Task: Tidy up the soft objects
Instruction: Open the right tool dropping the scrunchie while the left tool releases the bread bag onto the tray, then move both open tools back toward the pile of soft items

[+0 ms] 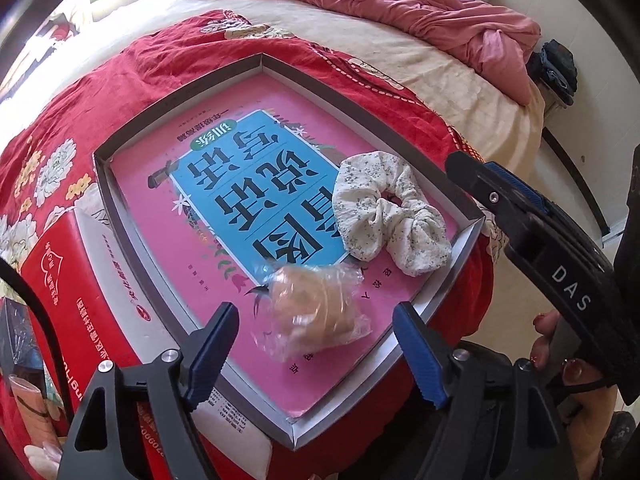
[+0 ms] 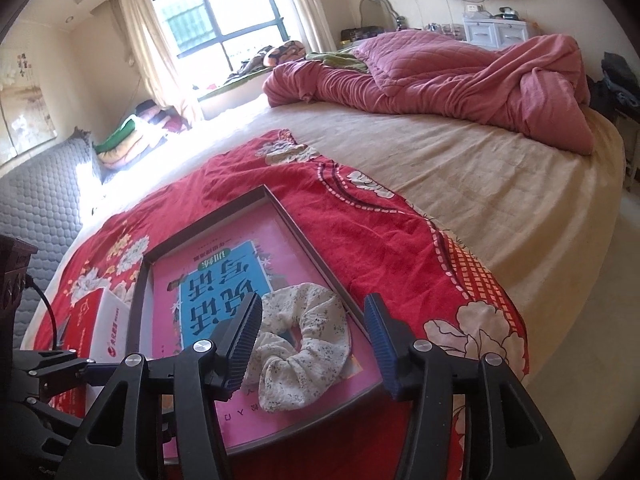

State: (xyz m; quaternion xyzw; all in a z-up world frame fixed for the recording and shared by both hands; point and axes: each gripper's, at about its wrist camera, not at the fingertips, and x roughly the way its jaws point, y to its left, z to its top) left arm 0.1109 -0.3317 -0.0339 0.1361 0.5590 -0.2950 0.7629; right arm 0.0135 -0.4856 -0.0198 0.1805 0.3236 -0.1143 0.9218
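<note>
A shallow grey tray (image 1: 180,100) lies on a red floral cloth on the bed, with a pink and blue book (image 1: 256,184) flat inside it. On the book's right part rests a cream speckled scrunchie (image 1: 384,216). A beige soft item in a clear plastic bag (image 1: 316,308), blurred, sits on the book near the tray's front. My left gripper (image 1: 314,316) stands open over it, pads clear of the bag. From the right wrist, my right gripper (image 2: 313,308) is open above the scrunchie (image 2: 304,344), not touching it. One of its fingers (image 1: 496,196) shows over the tray's right corner.
A red and white tissue box (image 1: 60,280) sits just left of the tray (image 2: 320,248). A crumpled pink quilt (image 2: 460,80) lies at the far side of the bed. The bed's edge drops to the floor on the right. A hand (image 1: 560,364) holds the right gripper.
</note>
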